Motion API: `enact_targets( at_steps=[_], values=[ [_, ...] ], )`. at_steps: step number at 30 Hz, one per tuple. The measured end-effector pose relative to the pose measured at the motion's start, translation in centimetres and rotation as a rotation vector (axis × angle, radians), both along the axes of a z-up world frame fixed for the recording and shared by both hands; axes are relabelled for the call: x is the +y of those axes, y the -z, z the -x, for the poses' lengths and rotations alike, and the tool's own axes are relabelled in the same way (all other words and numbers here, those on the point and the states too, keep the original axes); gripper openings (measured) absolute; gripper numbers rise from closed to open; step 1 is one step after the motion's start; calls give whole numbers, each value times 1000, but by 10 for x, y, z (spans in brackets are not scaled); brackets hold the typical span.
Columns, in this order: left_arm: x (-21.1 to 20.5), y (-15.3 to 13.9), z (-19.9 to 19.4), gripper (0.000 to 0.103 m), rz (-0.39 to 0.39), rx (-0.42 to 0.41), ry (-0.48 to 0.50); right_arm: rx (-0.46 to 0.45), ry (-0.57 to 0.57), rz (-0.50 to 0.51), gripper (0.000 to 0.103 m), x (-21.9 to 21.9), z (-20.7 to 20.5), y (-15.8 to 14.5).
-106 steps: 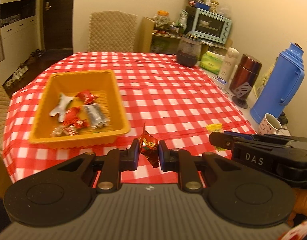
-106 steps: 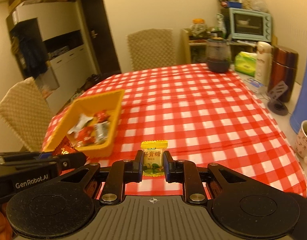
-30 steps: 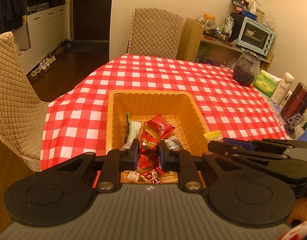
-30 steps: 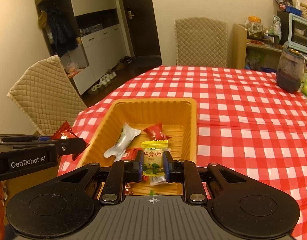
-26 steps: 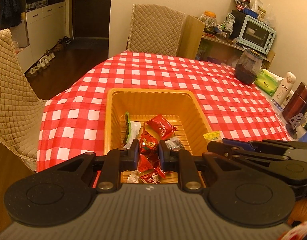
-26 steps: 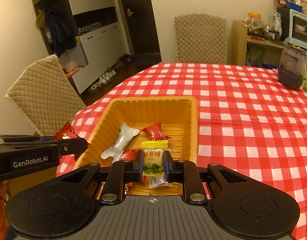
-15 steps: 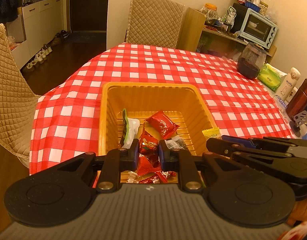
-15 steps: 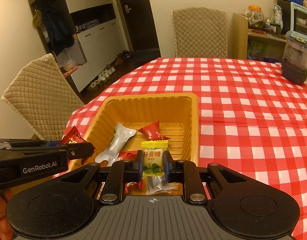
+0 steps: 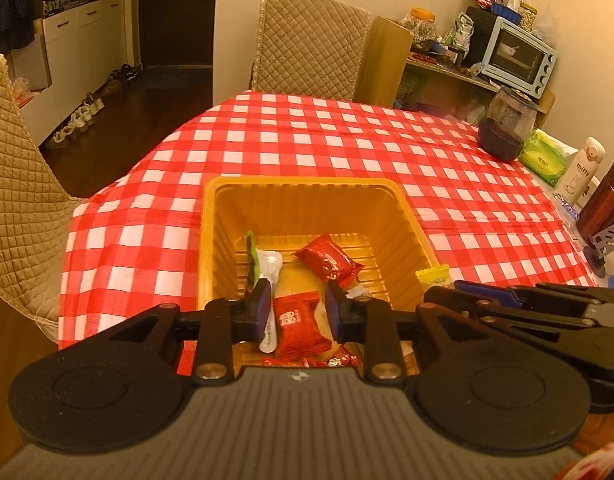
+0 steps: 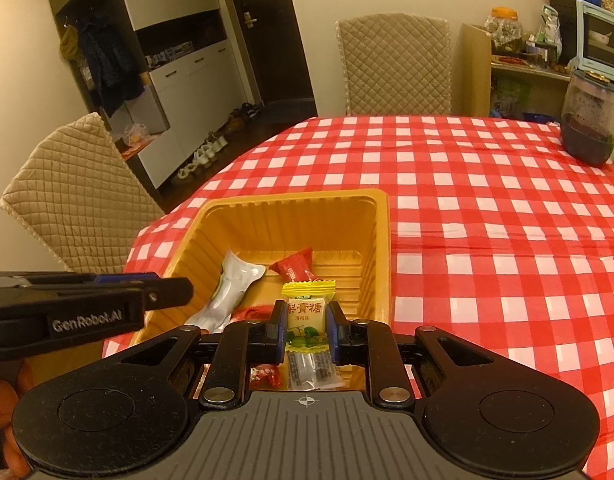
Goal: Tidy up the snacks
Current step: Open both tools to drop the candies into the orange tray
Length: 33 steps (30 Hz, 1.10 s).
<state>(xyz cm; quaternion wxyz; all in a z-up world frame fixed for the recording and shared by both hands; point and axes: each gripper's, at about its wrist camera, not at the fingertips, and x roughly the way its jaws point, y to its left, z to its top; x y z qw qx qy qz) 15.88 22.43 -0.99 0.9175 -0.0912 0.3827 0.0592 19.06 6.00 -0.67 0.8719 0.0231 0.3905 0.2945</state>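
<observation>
Both grippers over the yellow tray (image 9: 211, 240) on the red-checked tablecloth (image 9: 347, 148). Left gripper (image 9: 298, 312): jaws just been opening, now a narrow gap, pads clear of the red snack packet (image 9: 297, 326) between them; packet looks to be resting on the tray's pile, hard to tell. Right gripper (image 10: 306, 330) clamped on a yellow-green candy packet (image 10: 307, 316) above the tray's near end. In the tray: a white pouch (image 10: 231, 292), a red candy (image 10: 295, 270).

Black gripper (image 9: 297, 311), blue pads, silver screws
</observation>
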Motion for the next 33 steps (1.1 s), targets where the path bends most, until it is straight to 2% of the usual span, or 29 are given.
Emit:
enact_targets(
  at_steps=[9, 16, 29, 33],
  values=[
    [8, -4, 31, 38, -17, 12, -40, 3, -7, -10, 20, -2, 8, -5],
    [9, -5, 48, 39, -8, 15, -69, -1, -23, -19, 20, 2, 15, -11],
    [9, -5, 53, 43, -8, 15, -74, 6, -40, -15, 20, 8, 18, -10],
    [10, -5, 54, 49, -9, 14, -77, 19, -74, -80, 22, 8, 15, -8]
  ],
)
